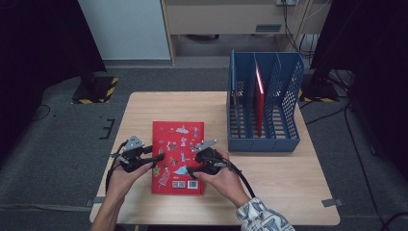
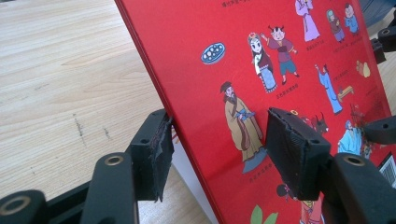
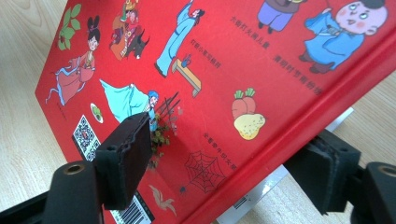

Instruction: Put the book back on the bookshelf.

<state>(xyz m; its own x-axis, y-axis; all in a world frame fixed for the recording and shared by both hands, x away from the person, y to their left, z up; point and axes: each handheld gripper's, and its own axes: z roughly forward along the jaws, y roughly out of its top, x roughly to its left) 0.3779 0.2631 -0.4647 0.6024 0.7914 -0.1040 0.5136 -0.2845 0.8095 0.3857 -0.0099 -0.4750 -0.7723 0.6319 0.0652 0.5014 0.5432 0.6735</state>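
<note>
Wooden table (image 1: 144,106): red book (image 1: 178,144), blue rack (image 1: 262,139)

A red picture book (image 1: 178,156) with cartoon figures lies closed, back cover with barcode up, near the surface's front edge.

The left gripper (image 2: 217,158) straddles the edge of a red book (image 2: 261,51), one jaw under the cover at the left, the other above it on the printed side; the left pad seems to touch the edge, the right pad stands just off the cover. Cartoon figures in robes dot the cover, and white pages show beneath it; the wooden table (image 2: 60,74) lies at the left; black parts of the right gripper (image 2: 383,84) show at the right edge.
</note>
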